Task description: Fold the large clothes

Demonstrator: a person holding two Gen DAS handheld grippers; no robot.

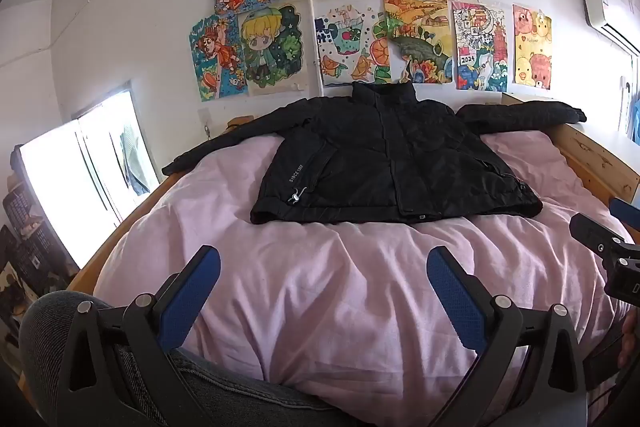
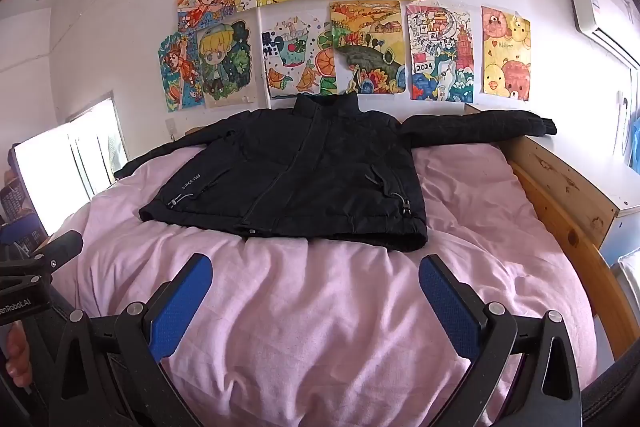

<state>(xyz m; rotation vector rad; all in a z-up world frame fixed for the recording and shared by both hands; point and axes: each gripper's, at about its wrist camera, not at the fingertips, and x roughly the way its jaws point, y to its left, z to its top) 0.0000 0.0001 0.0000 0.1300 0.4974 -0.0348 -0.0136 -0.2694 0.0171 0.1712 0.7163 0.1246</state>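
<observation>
Left gripper [image 1: 323,285] spread wide, empty, above pink duvet [image 1: 320,287]. Right gripper [image 2: 315,291] likewise wide apart, empty. Beyond both, black jacket [image 2: 288,179] laid flat, front up, sleeves outstretched, collar toward wall of drawings [image 2: 320,15]. Wooden bed frame [image 2: 560,195] at right.

Open bedding up front, blocked at back and right.
Lay bare and pink between grippers and jacket [image 1: 396,163], the quilt [image 1: 340,299]. Spread across the far half, sleeves reaching both edges. Hemmed in by a wall [image 1: 152,27] behind and a wooden rail [image 2: 560,195] along the right.
</observation>
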